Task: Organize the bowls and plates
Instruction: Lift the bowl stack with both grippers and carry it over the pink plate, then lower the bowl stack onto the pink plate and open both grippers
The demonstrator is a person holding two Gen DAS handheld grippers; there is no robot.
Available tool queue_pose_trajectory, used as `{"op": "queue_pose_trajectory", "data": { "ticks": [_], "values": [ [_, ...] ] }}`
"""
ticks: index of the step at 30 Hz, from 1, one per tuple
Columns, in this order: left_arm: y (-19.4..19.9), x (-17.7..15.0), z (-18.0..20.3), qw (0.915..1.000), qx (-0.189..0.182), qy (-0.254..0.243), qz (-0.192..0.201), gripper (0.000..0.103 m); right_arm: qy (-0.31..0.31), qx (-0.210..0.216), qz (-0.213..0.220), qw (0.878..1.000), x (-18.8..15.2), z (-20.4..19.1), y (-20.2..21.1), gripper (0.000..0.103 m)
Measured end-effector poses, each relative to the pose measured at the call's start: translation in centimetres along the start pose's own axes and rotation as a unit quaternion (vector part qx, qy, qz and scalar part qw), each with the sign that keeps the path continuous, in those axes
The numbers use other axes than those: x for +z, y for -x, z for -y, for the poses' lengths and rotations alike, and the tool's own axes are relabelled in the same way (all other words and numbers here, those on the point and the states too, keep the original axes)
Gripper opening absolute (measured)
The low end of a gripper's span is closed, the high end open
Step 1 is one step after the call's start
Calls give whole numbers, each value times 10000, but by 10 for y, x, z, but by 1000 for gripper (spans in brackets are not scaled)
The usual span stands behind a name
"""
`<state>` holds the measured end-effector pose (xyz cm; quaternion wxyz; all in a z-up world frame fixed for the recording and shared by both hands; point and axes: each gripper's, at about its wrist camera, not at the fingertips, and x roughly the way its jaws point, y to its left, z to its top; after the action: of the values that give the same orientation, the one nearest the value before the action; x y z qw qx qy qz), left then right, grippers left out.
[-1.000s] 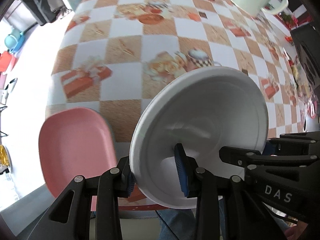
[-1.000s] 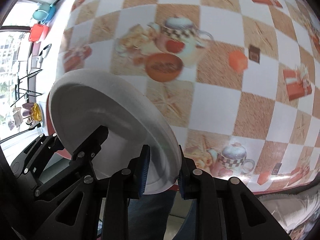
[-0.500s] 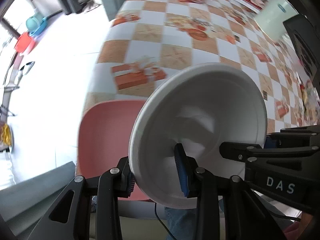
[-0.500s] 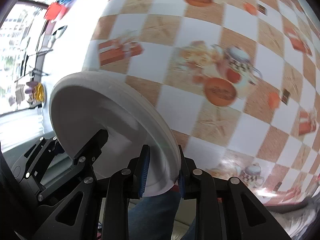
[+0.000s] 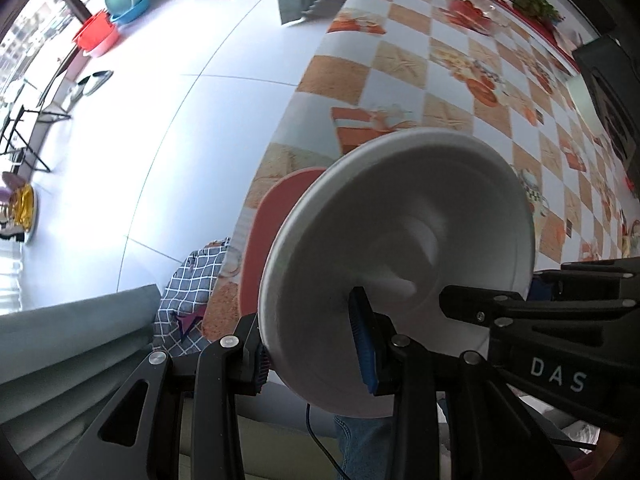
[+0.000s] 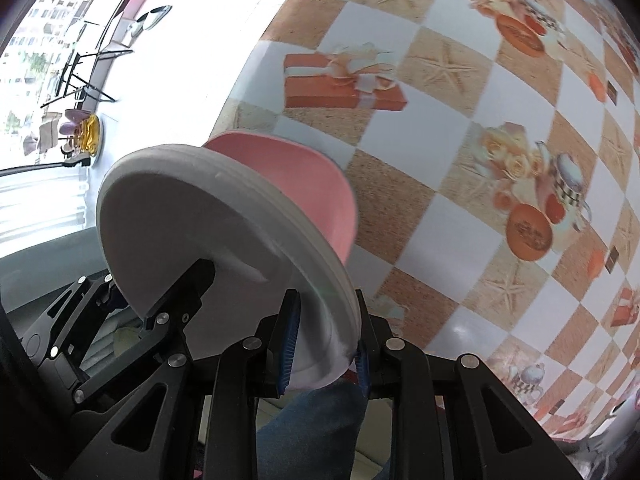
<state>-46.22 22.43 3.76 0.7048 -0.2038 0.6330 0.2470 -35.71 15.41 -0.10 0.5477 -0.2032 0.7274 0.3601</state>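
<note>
Both grippers hold one white plate (image 5: 400, 240) by opposite rim edges, tilted and lifted above the table. My left gripper (image 5: 316, 350) is shut on its near rim. My right gripper (image 6: 324, 340) is shut on the other rim, where the plate's underside (image 6: 180, 232) faces the camera. A pink plate (image 6: 304, 176) lies on the table at its near left corner, partly hidden behind the white plate; it also shows in the left wrist view (image 5: 276, 224). The white plate is over the pink one; I cannot tell whether they touch.
The table (image 6: 460, 128) has a checkered cloth with teapot and gift prints. Its left edge drops to a white tiled floor (image 5: 168, 100). A checked cloth (image 5: 192, 296) hangs below the table corner. Red and blue basins (image 5: 112, 16) stand far off on the floor.
Both grippers have carried the white plate to the left, from over the table's middle to over the pink plate at the table's corner. The grip has not changed.
</note>
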Motion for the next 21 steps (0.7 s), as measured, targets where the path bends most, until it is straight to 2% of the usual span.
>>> {"op": "queue_pose_trajectory", "data": {
  "ticks": [6,9,10,11,12,13,15,16,17,19,21],
  "values": [
    [-10,0,-10,9997,47,217,-63,39,93,-38,-63,9999,6,-11,-10,28],
    [-12,0,-15,9995,124,295,-74,55,55,-45,-97,9999,7,-11,-15,29],
    [-12,-1,-16,9993,197,305,-48,61,43,-74,-87,9999,7,-11,-15,36],
    [-11,-1,-17,9992,269,309,-29,63,21,-146,-51,9999,6,-9,-13,51],
    [-10,-1,-20,9988,361,327,-1,65,-7,-201,19,9998,4,-6,-11,58],
    [-9,0,-22,9986,385,360,16,72,-27,-190,71,9998,2,-2,-6,65],
    [-5,0,-26,9985,310,450,76,81,-48,-158,129,9998,-1,4,2,65],
    [-2,-1,-27,9986,226,464,132,81,-35,-202,187,9996,-2,5,7,71],
    [3,-1,-27,9988,166,425,181,81,1,-263,266,9993,-3,4,12,85],
    [11,-1,-22,9991,240,253,240,83,226,-594,491,9968,-7,0,26,94],
    [20,0,-12,9989,351,-110,279,83,556,-784,701,9929,-14,-3,39,95]
  ]
}}
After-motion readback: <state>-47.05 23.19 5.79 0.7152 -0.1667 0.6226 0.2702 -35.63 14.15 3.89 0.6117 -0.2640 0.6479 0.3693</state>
